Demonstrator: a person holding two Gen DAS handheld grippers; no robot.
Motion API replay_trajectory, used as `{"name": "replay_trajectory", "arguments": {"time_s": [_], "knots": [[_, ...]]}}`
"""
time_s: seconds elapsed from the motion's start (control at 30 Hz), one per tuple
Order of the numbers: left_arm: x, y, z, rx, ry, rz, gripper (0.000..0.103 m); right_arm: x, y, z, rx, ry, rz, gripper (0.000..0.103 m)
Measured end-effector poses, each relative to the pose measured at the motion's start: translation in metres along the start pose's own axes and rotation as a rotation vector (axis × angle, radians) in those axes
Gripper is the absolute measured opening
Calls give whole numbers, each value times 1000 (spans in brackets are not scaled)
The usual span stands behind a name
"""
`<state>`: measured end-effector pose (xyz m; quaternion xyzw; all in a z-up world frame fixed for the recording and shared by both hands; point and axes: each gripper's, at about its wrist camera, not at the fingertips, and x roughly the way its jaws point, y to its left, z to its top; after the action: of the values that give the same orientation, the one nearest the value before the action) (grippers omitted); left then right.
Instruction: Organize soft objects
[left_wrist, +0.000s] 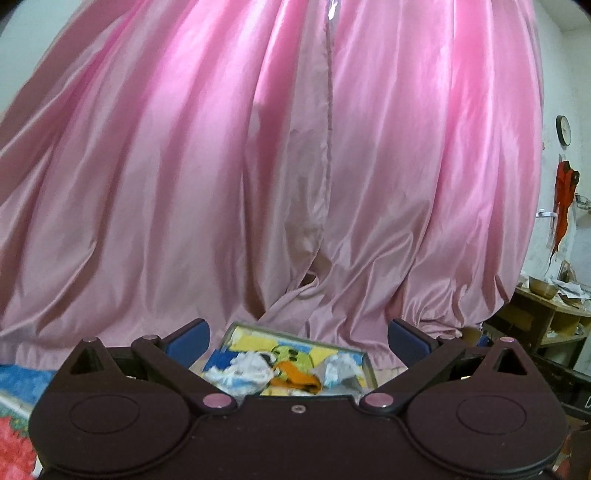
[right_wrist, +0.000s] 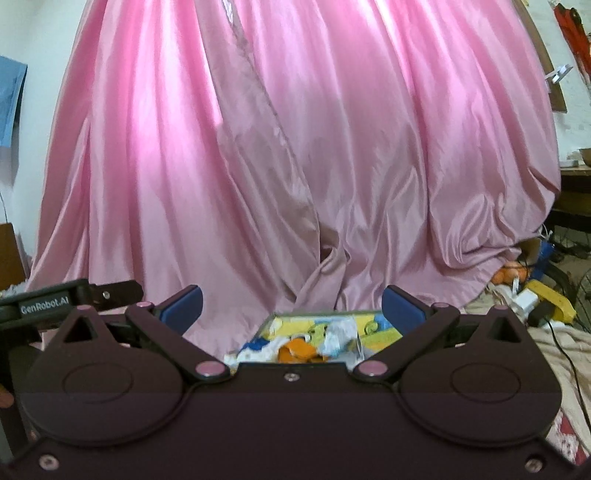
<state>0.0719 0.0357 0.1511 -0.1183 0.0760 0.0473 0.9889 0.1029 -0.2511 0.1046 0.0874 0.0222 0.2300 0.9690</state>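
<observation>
So both grippers are held up side by side, left gripper (left_wrist: 297, 334) and right gripper (right_wrist: 291, 306), jaws spread wide on each and nothing pinched between them. Just past them a shallow tray (right_wrist: 271, 320) is seen, lined with a colourful cartoon-print cloth (left_wrist: 255, 338), and the soft stuff is piled in it: white crumpled pieces (left_wrist: 240, 369) and one orange piece (left_wrist: 295, 380), looks like small socks or rags, can't really be told since it's blurry and half hidden behind the gripper bodies. Count-wise: one tray, one orange bit, roughly two or three white bits, an exact number can't be given. What the tray sits on is hidden, though a fluffy blue-and-red fabric (left_wrist: 18, 402) is glimpsed at the left edge. Everything behind is filled by one big pink satin curtain (left_wrist: 295, 166), two panels meeting at a seam. Handling guess: these pieces should be very light and floppy, no stiffness at all, so they'll sag and bunch when lifted, and one could drag a neighbour along since they're tangled together. A raised fold or the bunched middle is probably best pinched, not a flat edge, and the orange one on top seems the easiest to be taken first. Nothing fragile here, so a firm squeeze should be fine.
</observation>
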Motion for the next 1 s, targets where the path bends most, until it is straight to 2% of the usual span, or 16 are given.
{"name": "replay_trajectory", "arguments": {"time_s": [0.43, 0.57, 0.67, 1.0], "knots": [[-54, 24, -59, -5, 73, 60, 102, -50, 20, -66, -24, 108, -42, 103], [-61, 32, -75, -21, 109, 75, 102, -67, 29, -86, -33, 141, -66, 103], [-68, 34, -85, -17, 129, 76, 102, -62, 37, -99, -44, 161, -81, 103], [-84, 37, -108, 11, 196, 101, 102, -90, 48, -139, -35, 237, -84, 103]]}}
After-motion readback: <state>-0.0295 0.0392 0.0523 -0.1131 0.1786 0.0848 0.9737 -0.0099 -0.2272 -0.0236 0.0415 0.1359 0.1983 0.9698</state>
